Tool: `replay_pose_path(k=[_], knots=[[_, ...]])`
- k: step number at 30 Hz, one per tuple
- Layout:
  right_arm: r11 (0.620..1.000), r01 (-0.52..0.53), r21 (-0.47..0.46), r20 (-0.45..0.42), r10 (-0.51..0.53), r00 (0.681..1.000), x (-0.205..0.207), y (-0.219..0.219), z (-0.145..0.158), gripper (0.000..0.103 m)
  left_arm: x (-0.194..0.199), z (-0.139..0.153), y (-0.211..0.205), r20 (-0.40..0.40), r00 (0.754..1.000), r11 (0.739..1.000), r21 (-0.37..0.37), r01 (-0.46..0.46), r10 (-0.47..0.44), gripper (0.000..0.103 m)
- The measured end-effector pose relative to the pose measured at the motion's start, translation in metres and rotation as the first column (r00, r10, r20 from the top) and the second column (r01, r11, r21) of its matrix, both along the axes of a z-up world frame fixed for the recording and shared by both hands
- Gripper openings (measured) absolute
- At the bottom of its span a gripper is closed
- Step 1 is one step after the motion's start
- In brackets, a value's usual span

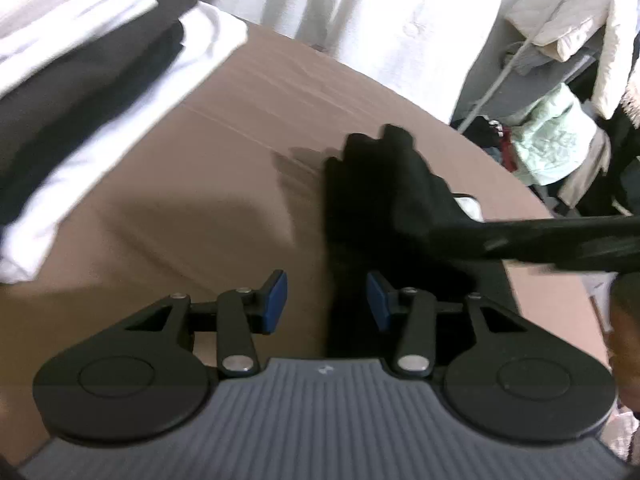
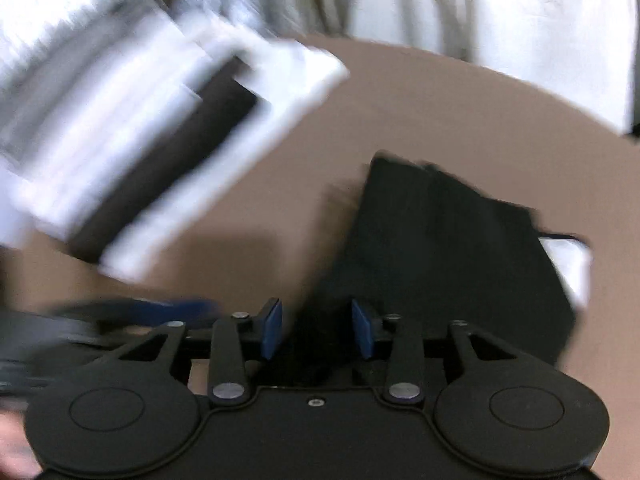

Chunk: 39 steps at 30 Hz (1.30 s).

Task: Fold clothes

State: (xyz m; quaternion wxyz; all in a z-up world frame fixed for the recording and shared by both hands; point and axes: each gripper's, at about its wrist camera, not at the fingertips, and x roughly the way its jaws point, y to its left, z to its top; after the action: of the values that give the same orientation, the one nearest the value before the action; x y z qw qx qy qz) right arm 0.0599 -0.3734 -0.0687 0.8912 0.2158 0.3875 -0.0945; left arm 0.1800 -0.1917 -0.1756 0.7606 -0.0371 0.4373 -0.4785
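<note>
A black garment (image 1: 380,184) lies crumpled on the brown bed sheet (image 1: 224,184). Its near edge runs down between the blue pads of my left gripper (image 1: 327,300), which stands open just above the cloth. In the right wrist view the same black garment (image 2: 440,240) looks flatter, and my right gripper (image 2: 317,328) is open with the cloth's near edge between its wide-apart fingers. A small white piece (image 2: 572,264) shows beside the garment's right edge. Both views are blurred by motion.
A stack of folded white and dark clothes (image 1: 92,80) sits at the left of the sheet (image 2: 440,112), shown again as the folded stack (image 2: 140,140). White bedding (image 1: 380,20) lies behind. A rack with hanging clothes (image 1: 572,40) stands at the right. A blurred black bar (image 1: 560,236) crosses from the right.
</note>
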Motion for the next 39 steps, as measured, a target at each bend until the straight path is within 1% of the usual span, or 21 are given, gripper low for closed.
replay_pose_path(k=[1,3,5,9,11,12,14,17,20,21,22,23,24,25,26,28,30,32,35,37,39], knots=[[0.999,-0.003,0.045,0.065,0.001,0.998,-0.016,-0.003,0.009,0.052,-0.001,0.001,-0.002,-0.007,1.000,1.000,-0.001,0.006,-0.006,0.043],[0.998,0.028,0.054,0.125,-0.035,0.992,-0.051,-0.008,0.018,0.054,-0.004,0.005,0.002,0.008,1.000,1.000,-0.013,-0.012,0.012,0.043],[0.999,0.054,-0.009,0.138,-0.052,0.989,-0.080,-0.007,0.015,0.055,-0.006,0.010,0.007,0.025,0.999,0.999,-0.026,-0.032,0.032,0.043],[0.975,0.049,-0.215,0.085,-0.032,0.996,-0.131,0.005,-0.017,0.055,-0.011,0.020,0.016,0.058,0.996,0.996,-0.052,-0.071,0.074,0.043],[0.968,0.025,-0.250,0.076,-0.006,0.997,-0.151,0.008,-0.038,0.055,-0.013,0.025,0.020,0.073,0.994,0.994,-0.073,-0.080,0.085,0.048],[0.973,0.024,-0.228,0.083,-0.005,0.997,-0.160,0.008,-0.047,0.055,-0.013,0.026,0.021,0.071,0.995,0.994,-0.086,-0.069,0.076,0.049],[0.987,0.031,-0.160,0.101,-0.015,0.995,-0.175,0.006,-0.065,0.055,-0.013,0.019,0.018,0.019,0.999,0.992,-0.122,-0.036,0.038,0.054],[0.988,0.050,-0.146,0.121,-0.033,0.992,-0.159,0.014,-0.076,0.055,-0.015,0.005,0.000,-0.061,0.997,0.990,-0.141,0.027,-0.036,0.055],[0.983,0.031,-0.184,0.134,-0.007,0.991,-0.140,0.022,-0.079,0.055,-0.028,-0.005,-0.026,-0.118,0.986,0.988,-0.113,0.103,-0.116,0.055],[0.985,0.015,-0.170,0.125,0.006,0.992,-0.135,0.023,-0.083,0.055,-0.034,-0.006,-0.034,-0.110,0.984,0.987,-0.093,0.127,-0.137,0.055],[0.988,-0.005,-0.154,0.113,0.022,0.993,-0.130,0.025,-0.088,0.055,-0.042,-0.006,-0.043,-0.073,0.988,0.991,-0.026,0.133,-0.134,0.052],[0.990,-0.025,-0.137,0.102,0.039,0.994,-0.125,0.026,-0.093,0.056,-0.050,-0.008,-0.052,-0.022,0.994,0.991,0.080,0.107,-0.106,0.026],[0.992,-0.044,-0.121,0.091,0.055,0.994,-0.121,0.027,-0.098,0.056,-0.051,-0.012,-0.054,-0.020,0.999,0.988,0.147,0.043,-0.040,0.008],[0.990,-0.068,-0.120,0.077,0.078,0.994,-0.118,0.031,-0.102,0.056,-0.050,-0.016,-0.054,-0.026,0.999,0.979,0.203,-0.028,0.034,0.007],[0.988,-0.089,-0.127,0.069,0.098,0.993,-0.118,0.034,-0.104,0.056,-0.044,-0.019,-0.047,-0.088,0.993,0.979,0.191,-0.065,0.083,0.006],[0.986,-0.111,-0.125,0.082,0.122,0.989,-0.121,0.039,-0.100,0.055,-0.040,-0.015,-0.038,-0.120,0.988,0.983,0.166,-0.080,0.101,0.006],[0.988,-0.113,-0.101,0.130,0.126,0.983,-0.128,0.038,-0.092,0.055,-0.042,-0.011,-0.034,-0.086,0.991,0.983,0.162,-0.087,0.102,0.007],[0.993,-0.087,-0.085,0.215,0.104,0.971,-0.139,0.033,-0.081,0.055,-0.046,-0.012,-0.033,-0.047,0.994,0.980,0.175,-0.090,0.100,0.007],[0.998,0.036,-0.055,0.289,-0.019,0.957,-0.144,0.012,-0.067,0.056,-0.057,-0.017,-0.042,0.069,0.996,0.967,0.241,-0.075,0.060,0.011],[0.985,0.173,-0.018,0.237,-0.164,0.957,-0.134,-0.012,-0.070,0.056,-0.059,-0.021,-0.046,0.095,0.995,0.962,0.266,-0.067,0.043,0.012],[0.977,0.214,0.024,0.186,-0.215,0.959,-0.125,-0.032,-0.086,0.056,-0.056,-0.025,-0.047,0.082,0.996,0.961,0.270,-0.065,0.044,0.012]])
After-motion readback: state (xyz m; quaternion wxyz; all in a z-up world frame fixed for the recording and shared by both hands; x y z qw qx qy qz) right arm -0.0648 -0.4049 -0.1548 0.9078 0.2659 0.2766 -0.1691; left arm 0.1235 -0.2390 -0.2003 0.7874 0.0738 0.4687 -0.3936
